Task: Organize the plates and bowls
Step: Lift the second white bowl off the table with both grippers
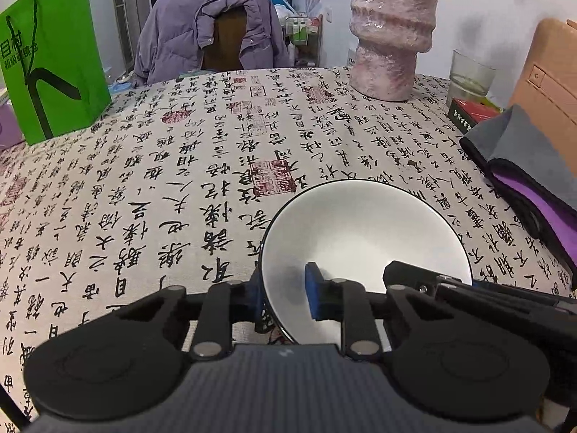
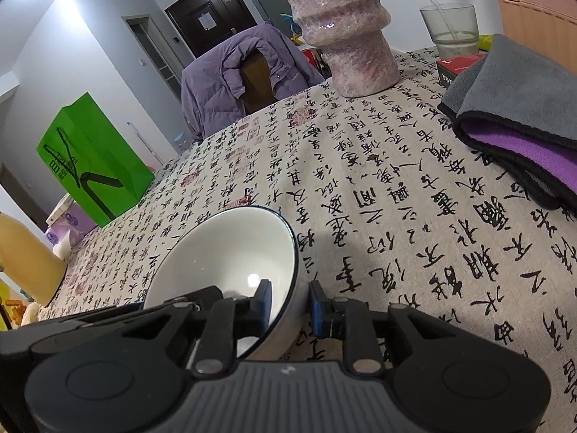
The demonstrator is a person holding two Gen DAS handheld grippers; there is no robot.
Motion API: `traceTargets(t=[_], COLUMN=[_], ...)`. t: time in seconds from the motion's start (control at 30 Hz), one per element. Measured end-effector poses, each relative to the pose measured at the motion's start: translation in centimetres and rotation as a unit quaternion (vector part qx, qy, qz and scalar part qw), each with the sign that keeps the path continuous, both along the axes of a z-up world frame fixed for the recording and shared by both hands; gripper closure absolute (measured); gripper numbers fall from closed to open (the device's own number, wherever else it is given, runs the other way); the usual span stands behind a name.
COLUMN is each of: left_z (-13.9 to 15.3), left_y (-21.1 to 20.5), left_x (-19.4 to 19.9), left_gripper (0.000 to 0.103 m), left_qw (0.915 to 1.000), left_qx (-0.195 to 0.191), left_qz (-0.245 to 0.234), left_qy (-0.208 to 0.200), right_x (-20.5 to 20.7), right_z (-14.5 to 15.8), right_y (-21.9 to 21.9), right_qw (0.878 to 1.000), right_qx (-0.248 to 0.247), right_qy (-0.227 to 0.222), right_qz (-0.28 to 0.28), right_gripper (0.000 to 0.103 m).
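Note:
A white bowl (image 1: 360, 231) with a thin dark rim is on the calligraphy tablecloth (image 1: 162, 180), and both grippers hold it from opposite sides. My left gripper (image 1: 283, 285) is shut on its near left rim, one blue pad inside the bowl and the other outside. In the right wrist view the same bowl (image 2: 223, 249) looks tipped to the left. My right gripper (image 2: 290, 296) clamps its right wall, with one pad on each side of it. The right gripper's black finger (image 1: 407, 274) reaches into the bowl from the lower right. I cannot tell whether the bowl's base touches the cloth.
A tall pink vase (image 1: 393, 36) stands at the table's far side, with a glass (image 1: 470, 75) and a red box (image 1: 472, 110) to its right. A folded grey and purple cloth (image 1: 523, 166) lies right of the bowl. A green bag (image 1: 50, 57) stands far left, a yellow bottle (image 2: 25, 256) beyond it.

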State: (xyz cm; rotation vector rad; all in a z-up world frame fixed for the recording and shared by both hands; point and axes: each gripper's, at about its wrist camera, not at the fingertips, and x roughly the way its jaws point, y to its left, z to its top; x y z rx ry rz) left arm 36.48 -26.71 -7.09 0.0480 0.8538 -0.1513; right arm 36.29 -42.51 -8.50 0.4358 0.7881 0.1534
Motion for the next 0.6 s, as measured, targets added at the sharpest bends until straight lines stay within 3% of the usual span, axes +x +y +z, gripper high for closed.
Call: traceTargets(t=[0.6], left_z=[0.22], left_y=[-0.13], left_x=[-0.09], left_gripper=[0.081], left_qw=[1.0], left_qx=[-0.001], left_qz=[0.006], left_qy=[0.001], right_x=[-0.23], right_z=[-0.15], right_y=[-0.31], right_qw=[1.0], right_qx=[0.014], right_qy=[-0.003], right_qz=[-0.011], right_gripper=[0.084])
